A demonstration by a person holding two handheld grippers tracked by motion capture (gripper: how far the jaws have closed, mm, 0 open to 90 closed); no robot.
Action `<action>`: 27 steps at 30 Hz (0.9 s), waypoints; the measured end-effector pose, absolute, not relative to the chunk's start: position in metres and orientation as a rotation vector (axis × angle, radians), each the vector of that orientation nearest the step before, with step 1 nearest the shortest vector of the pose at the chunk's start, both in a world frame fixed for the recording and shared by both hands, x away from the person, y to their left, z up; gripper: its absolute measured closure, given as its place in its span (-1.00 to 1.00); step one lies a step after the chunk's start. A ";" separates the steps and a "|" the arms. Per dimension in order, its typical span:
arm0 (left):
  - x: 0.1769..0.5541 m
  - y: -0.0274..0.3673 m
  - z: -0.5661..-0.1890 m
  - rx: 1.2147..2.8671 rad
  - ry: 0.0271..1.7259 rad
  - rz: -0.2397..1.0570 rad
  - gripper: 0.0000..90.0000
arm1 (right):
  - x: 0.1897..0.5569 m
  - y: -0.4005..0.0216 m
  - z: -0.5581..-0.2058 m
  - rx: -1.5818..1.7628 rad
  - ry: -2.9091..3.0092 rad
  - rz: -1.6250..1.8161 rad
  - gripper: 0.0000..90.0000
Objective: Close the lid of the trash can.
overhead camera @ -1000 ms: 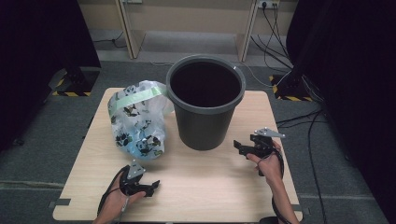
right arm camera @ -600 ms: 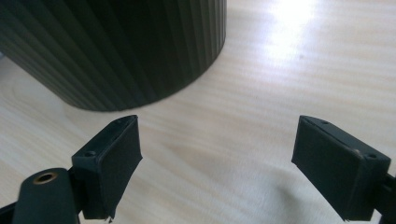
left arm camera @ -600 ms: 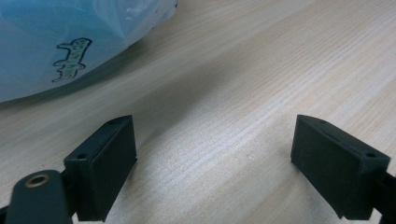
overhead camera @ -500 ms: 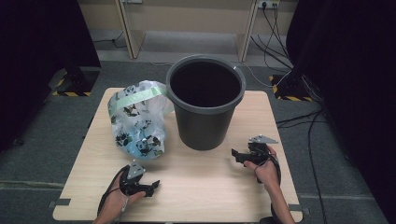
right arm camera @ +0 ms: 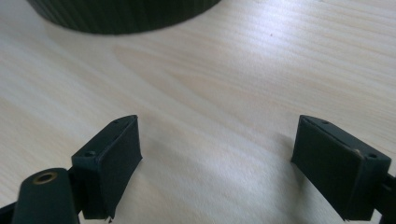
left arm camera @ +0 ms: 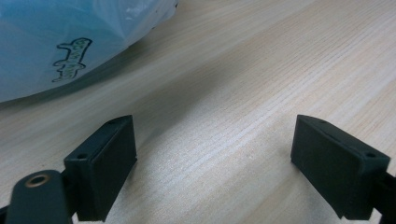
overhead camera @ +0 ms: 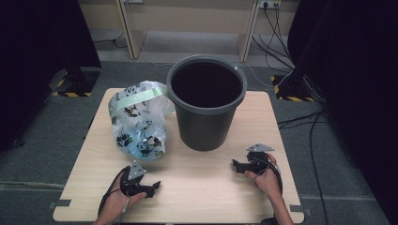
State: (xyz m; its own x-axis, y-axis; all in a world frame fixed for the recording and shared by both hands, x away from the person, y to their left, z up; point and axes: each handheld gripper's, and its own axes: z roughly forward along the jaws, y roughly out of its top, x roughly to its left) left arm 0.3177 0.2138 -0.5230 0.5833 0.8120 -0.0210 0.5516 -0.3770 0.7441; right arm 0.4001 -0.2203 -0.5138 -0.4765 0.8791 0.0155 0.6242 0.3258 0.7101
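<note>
Bag and bin side by side, both grippers empty.

On the table (overhead camera: 202,187) I see the dark bin (overhead camera: 206,108) standing upright at centre, the printed plastic bag (overhead camera: 136,122) touching it at its 9 o'clock. I judge the work barely begun: the bag lies outside the bin and ungrasped. My left gripper (overhead camera: 155,186) sits low at the bag's 6 o'clock, fingers (left arm camera: 105,170) apart on nothing; my right gripper (overhead camera: 234,165) rests at the bin's 5 o'clock, fingers (right arm camera: 112,163) likewise spread.

wooden table (overhead camera: 281,122) on grey carpet (overhead camera: 42,154); cables (overhead camera: 277,23) behind.
</note>
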 end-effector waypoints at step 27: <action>0.318 0.214 -0.523 2.082 1.081 0.455 -0.70 | 0.385 -0.221 -0.516 1.327 2.209 0.923 -0.75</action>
